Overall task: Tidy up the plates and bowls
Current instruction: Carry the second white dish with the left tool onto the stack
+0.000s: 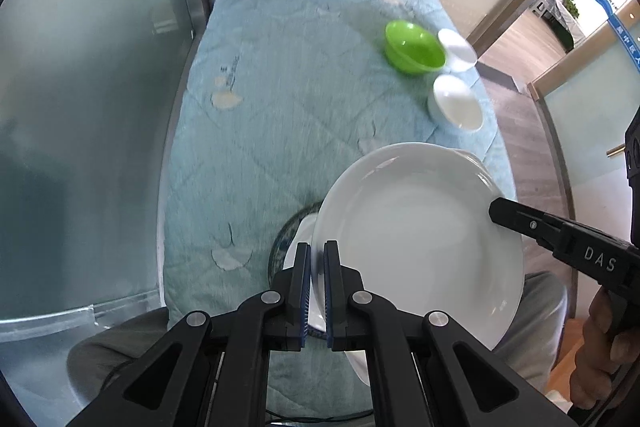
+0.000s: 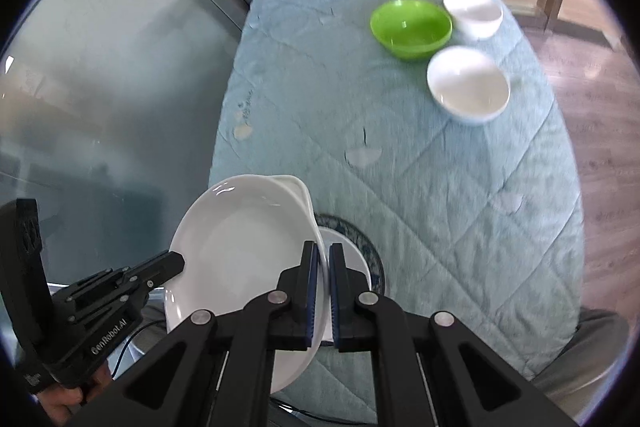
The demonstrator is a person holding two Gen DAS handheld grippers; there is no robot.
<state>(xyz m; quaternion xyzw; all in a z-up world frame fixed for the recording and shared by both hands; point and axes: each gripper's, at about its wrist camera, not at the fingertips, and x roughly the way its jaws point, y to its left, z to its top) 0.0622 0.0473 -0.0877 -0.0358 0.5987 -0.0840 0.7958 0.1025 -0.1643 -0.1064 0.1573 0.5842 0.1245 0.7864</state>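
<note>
Left gripper (image 1: 316,291) and right gripper (image 2: 323,293) each pinch opposite rims of a white plate (image 1: 416,239), held tilted above a blue-rimmed plate (image 2: 370,251) on the quilted table (image 1: 280,99). Far right: green bowl (image 2: 411,27), two white bowls (image 2: 468,85) beside it.

Left gripper (image 1: 317,291) pinches the plate (image 1: 416,239) rim on one side, right gripper (image 2: 324,293) clamps the opposite rim, both fingers nearly closed.
</note>
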